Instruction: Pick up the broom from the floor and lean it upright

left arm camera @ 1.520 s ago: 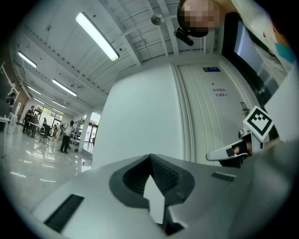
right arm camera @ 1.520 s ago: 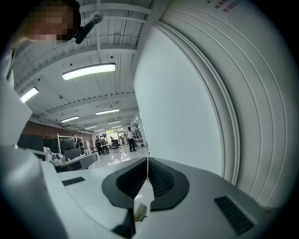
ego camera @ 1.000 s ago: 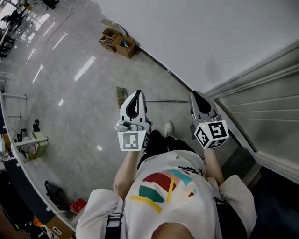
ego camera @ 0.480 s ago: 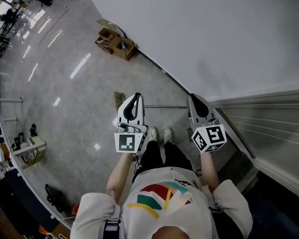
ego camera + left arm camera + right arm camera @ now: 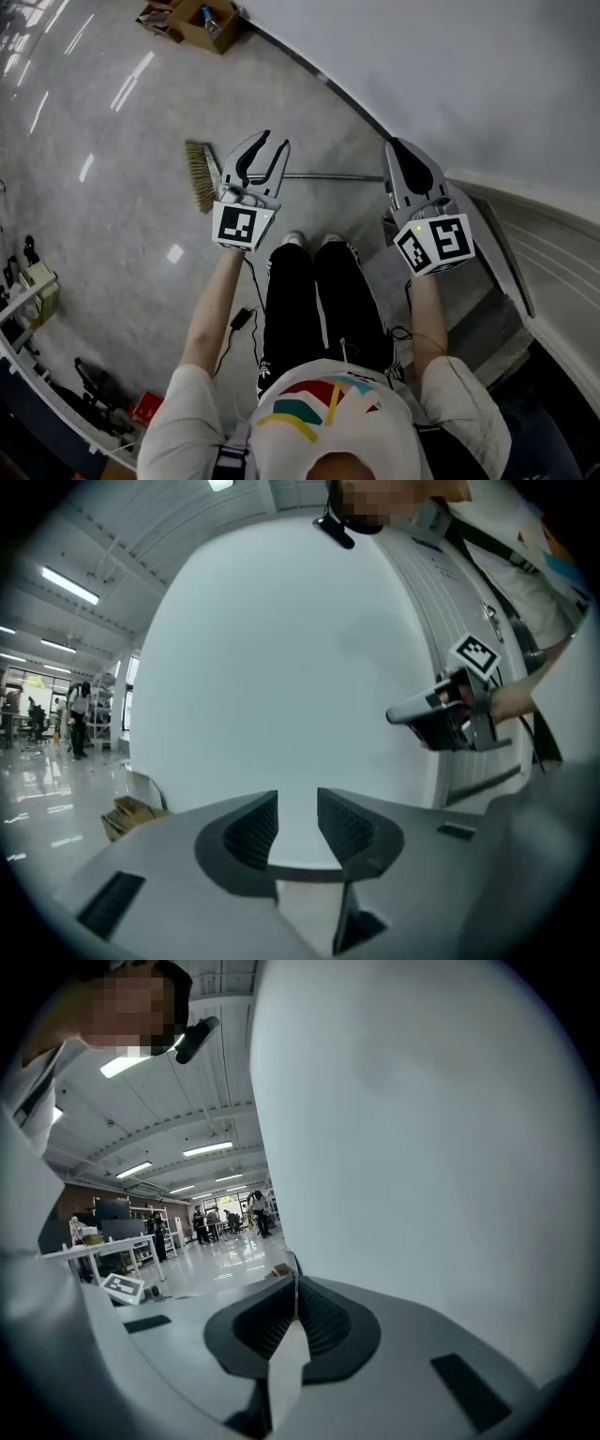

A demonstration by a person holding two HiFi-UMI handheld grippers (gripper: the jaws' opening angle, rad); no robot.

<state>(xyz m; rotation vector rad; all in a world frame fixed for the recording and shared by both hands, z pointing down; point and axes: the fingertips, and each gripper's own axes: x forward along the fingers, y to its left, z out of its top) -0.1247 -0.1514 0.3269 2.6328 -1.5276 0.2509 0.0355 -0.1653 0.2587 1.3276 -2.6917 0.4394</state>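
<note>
While the broom [image 5: 200,176] lies flat on the floor [image 5: 112,206] beside the wall [image 5: 450,84], we should settle our left gripper [image 5: 274,143], its empty jaws opening, squarely astride the handle [image 5: 333,176]; our right gripper [image 5: 395,145], pressed together on nothing, must open too.

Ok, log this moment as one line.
broom: flat on floor | left gripper: fingers opening, nothing between | right gripper: fingers shut, empty

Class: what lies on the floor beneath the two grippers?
A broom lies flat. The opening, empty left gripper covers its neck, and the right gripper covers its handle end.
</note>
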